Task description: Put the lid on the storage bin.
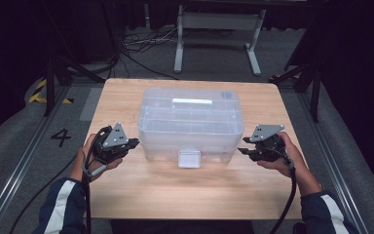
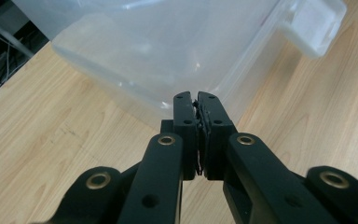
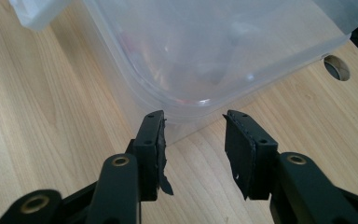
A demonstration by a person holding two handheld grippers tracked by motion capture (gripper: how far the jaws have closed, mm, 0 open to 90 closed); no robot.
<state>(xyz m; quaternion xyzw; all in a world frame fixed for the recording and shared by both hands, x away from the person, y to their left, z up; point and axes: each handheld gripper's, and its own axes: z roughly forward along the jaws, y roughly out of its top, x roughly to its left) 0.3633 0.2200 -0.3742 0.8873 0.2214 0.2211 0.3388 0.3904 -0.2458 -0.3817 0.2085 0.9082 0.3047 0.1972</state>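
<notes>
- The clear box (image 1: 191,124) sits in the middle of the desk (image 1: 126,190), right between the two tools, so each one can come at a side.
- The left tool (image 2: 196,100) is closed tight with nothing in it. Its tips point at the box corner just ahead.
- The right tool (image 3: 193,121) is partly open and holds nothing. The box edge is just in front of its gap.
- Both hands are low beside the box, pointing inward.
</notes>
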